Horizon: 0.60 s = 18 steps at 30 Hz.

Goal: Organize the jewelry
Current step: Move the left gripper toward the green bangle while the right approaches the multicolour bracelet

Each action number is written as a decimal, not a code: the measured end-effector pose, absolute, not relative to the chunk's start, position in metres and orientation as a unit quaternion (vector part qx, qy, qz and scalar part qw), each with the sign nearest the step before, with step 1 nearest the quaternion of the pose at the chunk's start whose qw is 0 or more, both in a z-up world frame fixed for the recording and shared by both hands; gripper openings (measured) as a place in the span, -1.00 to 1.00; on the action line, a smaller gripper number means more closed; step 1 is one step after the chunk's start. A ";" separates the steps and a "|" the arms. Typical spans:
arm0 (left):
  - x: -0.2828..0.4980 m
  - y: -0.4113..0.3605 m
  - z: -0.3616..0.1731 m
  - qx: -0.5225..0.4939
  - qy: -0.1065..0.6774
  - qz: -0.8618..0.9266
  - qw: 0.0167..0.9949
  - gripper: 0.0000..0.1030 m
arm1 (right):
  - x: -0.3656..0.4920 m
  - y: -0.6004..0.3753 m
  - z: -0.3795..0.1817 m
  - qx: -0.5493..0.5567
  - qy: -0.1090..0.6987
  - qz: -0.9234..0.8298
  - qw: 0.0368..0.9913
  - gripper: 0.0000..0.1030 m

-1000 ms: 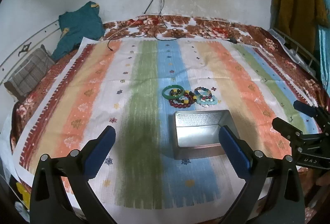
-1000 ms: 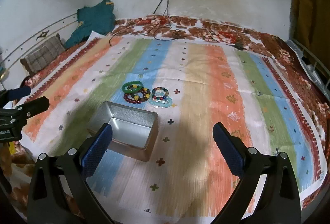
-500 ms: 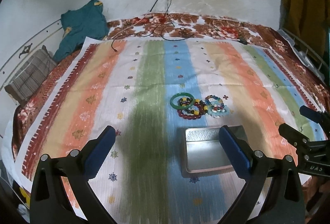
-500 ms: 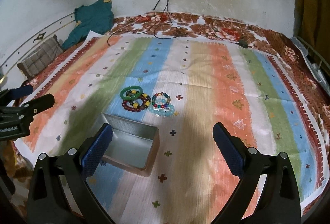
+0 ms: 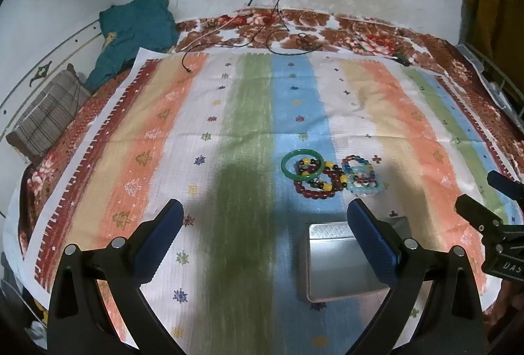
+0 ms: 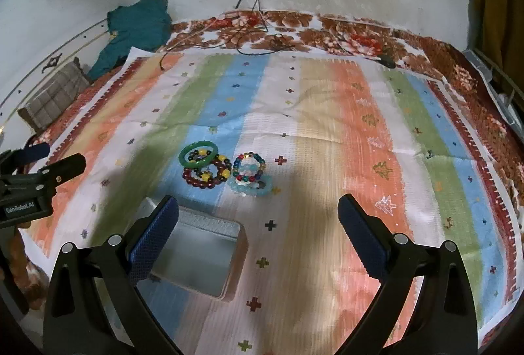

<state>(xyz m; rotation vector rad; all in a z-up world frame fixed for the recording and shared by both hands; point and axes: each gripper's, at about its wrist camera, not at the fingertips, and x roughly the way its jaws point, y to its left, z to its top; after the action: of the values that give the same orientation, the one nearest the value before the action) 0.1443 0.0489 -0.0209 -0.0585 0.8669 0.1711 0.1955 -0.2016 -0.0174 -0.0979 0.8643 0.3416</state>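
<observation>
A small pile of bracelets lies on the striped cloth: a green bangle, a dark red and yellow bead bracelet, and multicolour and pale blue bead bracelets. An empty silver tin stands in front of them. My left gripper is open and empty, above the cloth near the tin. My right gripper is open and empty, just right of the tin. Each gripper shows at the edge of the other's view.
The striped cloth covers a bed with a floral sheet. A teal garment and a striped pillow lie at the far left. Cables hang from a wall socket onto the bed's far end.
Both grippers have drawn back and up; the bracelets and tin sit lower in the views. Both stay open and empty.
</observation>
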 end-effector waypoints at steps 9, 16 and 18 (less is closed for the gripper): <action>0.168 0.053 -0.030 -0.025 0.432 0.095 0.897 0.89 | 0.218 -0.195 -0.028 -0.052 0.431 0.166 0.885 0.92; 0.191 0.057 -0.045 -0.046 0.453 0.084 0.886 0.89 | 0.233 -0.185 -0.040 -0.069 0.442 0.168 0.878 0.92; 0.196 0.058 -0.049 -0.047 0.456 0.084 0.885 0.89 | 0.236 -0.182 -0.042 -0.072 0.445 0.168 0.877 0.92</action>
<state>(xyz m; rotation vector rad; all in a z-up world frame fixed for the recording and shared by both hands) 0.1963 0.0581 -0.0486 -0.0985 0.9488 0.1742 0.2359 -0.1824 -0.0424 -0.1497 0.9277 0.3513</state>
